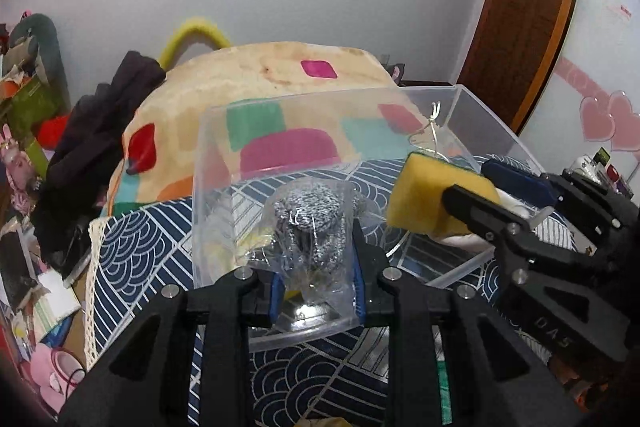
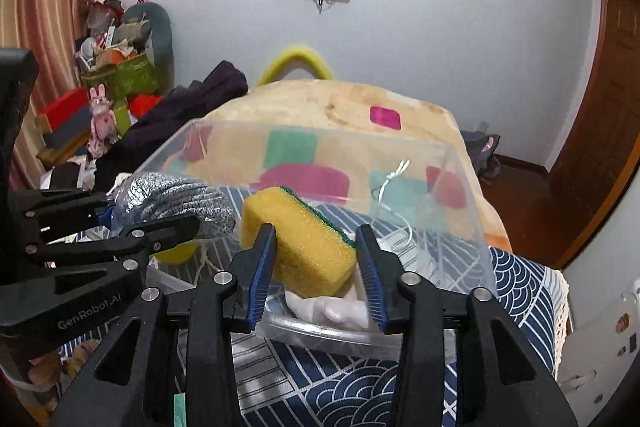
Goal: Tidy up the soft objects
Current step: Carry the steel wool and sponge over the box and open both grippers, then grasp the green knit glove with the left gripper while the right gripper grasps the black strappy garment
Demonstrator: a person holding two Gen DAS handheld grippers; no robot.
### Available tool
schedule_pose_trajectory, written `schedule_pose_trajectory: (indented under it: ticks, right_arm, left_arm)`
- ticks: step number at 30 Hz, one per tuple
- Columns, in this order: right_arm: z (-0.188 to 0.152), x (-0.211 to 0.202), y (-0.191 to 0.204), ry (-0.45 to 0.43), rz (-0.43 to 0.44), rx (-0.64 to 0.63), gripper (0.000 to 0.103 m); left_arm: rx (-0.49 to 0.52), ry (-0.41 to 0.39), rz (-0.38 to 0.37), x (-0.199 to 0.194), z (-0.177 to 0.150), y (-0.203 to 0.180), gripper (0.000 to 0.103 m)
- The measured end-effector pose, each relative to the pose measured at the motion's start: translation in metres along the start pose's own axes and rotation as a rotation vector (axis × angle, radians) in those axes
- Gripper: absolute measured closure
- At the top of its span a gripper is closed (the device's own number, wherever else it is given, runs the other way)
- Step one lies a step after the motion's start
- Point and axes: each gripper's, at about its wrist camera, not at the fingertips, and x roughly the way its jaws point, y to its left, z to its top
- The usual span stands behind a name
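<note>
A clear plastic bin (image 1: 224, 131) (image 2: 456, 179) stands on the patterned bed cover. My left gripper (image 1: 318, 263) is shut on a clear bag holding a steel-wool scourer (image 1: 308, 215), held over the bin's near left side; the scourer also shows at the left of the right wrist view (image 2: 180, 199). My right gripper (image 2: 316, 267) is shut on a yellow sponge with a green backing (image 2: 304, 247), held over the bin's near right side; the sponge also shows in the left wrist view (image 1: 424, 191). A white soft item (image 2: 340, 311) lies in the bin under the sponge.
A folded blanket with coloured patches (image 1: 280, 75) lies behind the bin. Dark clothes (image 1: 100, 131) and cluttered boxes (image 2: 116, 79) sit at the left. A yellow bowl-like item (image 2: 176, 253) lies in the bin. A wooden door (image 1: 528, 7) is at the right.
</note>
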Motion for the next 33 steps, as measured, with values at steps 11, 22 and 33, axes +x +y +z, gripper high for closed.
schedule_pose_trajectory:
  ticks: [11,22,33]
  right_arm:
    - [-0.003,-0.017,-0.006,0.003,0.014,-0.008,0.044]
    - [-0.001,-0.060,-0.016,-0.096,0.043,0.023,0.029]
    - [-0.024,-0.091,-0.012,-0.155,0.031,0.014,0.024]
  left_arm:
    - [0.028,-0.054,0.020,-0.029,-0.004,-0.008,0.045]
    - [0.053,-0.138,0.026,-0.082,-0.009,-0.017,0.017]
    - [0.090,-0.073,-0.036,-0.097,-0.046,-0.029,0.008]
